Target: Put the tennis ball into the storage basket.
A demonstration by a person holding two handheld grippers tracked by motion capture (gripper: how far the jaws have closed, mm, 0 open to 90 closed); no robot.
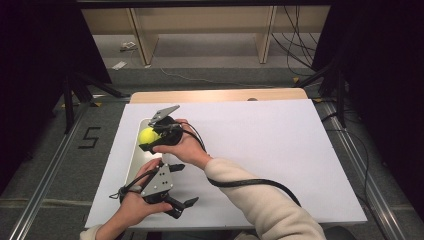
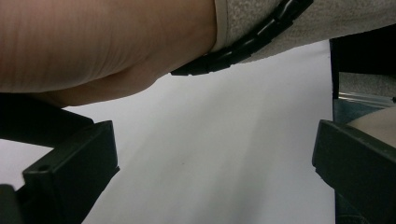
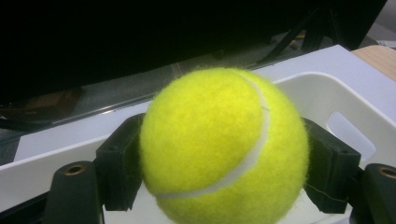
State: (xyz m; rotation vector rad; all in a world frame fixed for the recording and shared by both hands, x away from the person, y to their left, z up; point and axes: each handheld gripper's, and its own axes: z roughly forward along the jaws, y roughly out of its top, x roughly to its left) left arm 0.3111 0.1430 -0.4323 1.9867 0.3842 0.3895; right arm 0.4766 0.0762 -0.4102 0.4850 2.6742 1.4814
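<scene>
A yellow tennis ball (image 1: 148, 135) (image 3: 224, 144) is clamped between the jaws of my right gripper (image 1: 150, 140) (image 3: 224, 168), which is held over the white tray (image 1: 134, 157) at the left of the table. The ball's white seam faces the right gripper camera, and the tray's rim with a handle slot (image 3: 350, 135) lies just behind it. My left gripper (image 1: 187, 206) (image 2: 210, 177) sits lower, near the table's front edge, with its jaws spread wide over bare white sheet. The right forearm and its black cable (image 2: 243, 44) cross above it.
A large white sheet (image 1: 260, 145) covers the wooden table (image 1: 220, 95). Dark curtains, metal stands and floor rails flank both sides. Wooden shelving and loose cables stand beyond the far edge.
</scene>
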